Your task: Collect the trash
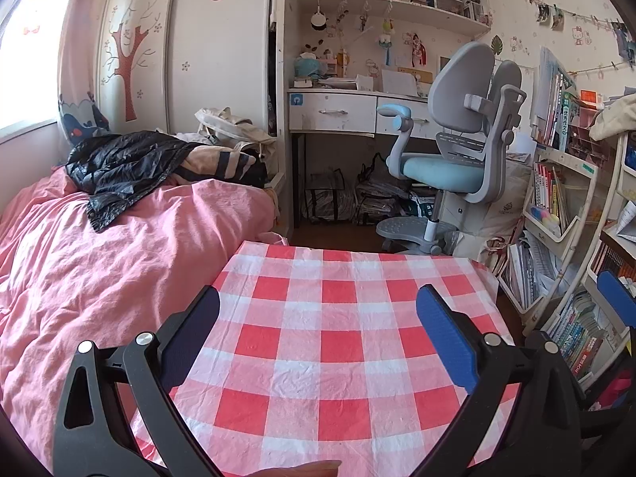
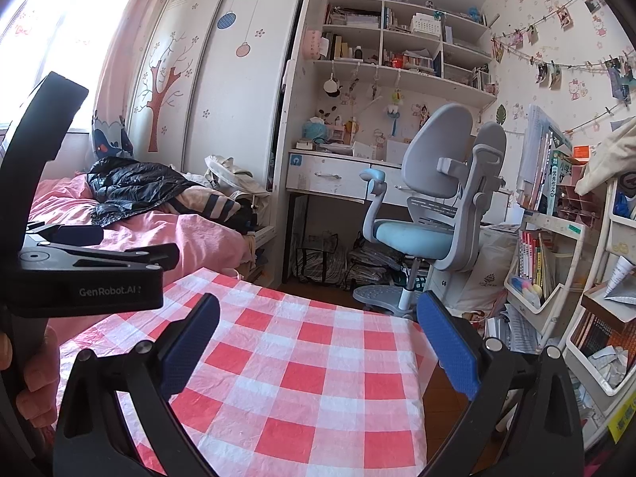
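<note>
My left gripper [image 1: 318, 310] is open and empty above a table with a red-and-white checked cloth [image 1: 338, 342]. My right gripper [image 2: 318, 318] is open and empty above the same cloth [image 2: 302, 373], towards its right side. The left gripper's body [image 2: 79, 278] shows at the left of the right wrist view, held in a hand. The right gripper's blue fingertip [image 1: 618, 298] shows at the right edge of the left wrist view. No trash shows on the cloth. A crumpled black plastic bag [image 1: 119, 167] lies on the pink bed [image 1: 79, 278]; it also shows in the right wrist view [image 2: 135, 187].
A grey and blue desk chair [image 1: 457, 151] stands beyond the table before a white desk [image 1: 334, 111]. Bags [image 1: 357, 194] sit under the desk. A white bookshelf rack [image 1: 564, 218] with books stands at the right, with crumpled paper in a bin [image 2: 608, 361].
</note>
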`<state>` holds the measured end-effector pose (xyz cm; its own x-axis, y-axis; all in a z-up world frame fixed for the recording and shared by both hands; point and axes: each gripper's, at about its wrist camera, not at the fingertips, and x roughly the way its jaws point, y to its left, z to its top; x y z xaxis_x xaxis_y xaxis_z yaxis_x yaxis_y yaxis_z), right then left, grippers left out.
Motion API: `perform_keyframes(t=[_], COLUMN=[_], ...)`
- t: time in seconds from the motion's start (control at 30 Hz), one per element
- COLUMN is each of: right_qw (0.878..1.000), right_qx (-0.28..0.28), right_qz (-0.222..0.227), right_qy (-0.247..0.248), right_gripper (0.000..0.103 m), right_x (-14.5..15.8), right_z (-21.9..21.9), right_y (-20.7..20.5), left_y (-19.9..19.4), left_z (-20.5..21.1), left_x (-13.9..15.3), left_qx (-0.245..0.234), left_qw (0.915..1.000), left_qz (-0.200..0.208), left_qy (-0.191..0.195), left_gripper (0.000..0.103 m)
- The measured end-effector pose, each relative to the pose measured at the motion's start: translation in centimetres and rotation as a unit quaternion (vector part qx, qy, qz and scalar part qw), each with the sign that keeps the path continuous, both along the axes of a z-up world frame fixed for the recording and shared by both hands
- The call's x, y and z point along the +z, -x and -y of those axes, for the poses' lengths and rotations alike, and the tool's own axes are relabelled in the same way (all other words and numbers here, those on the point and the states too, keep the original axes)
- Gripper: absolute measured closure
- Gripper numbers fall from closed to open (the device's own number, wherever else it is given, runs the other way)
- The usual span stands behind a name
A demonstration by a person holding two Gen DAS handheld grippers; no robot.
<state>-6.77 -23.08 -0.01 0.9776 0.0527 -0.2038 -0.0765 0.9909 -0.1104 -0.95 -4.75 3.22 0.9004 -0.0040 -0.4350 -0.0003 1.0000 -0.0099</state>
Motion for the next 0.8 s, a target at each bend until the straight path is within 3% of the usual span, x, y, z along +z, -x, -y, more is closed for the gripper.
perform_keyframes(t=[0.8], right_qw=[1.0], right_qx=[0.007], right_qz=[-0.007], right_qy=[0.002], right_gripper=[0.008], right_x=[-0.64], right_z=[0.11], right_y=[-0.8], left_y=[0.25], left_z=[-0.1], left_x=[-0.47], left_qx=[-0.003], left_qw=[1.0], left_qz=[-0.003], left_qy=[-0.007], left_gripper=[0.007])
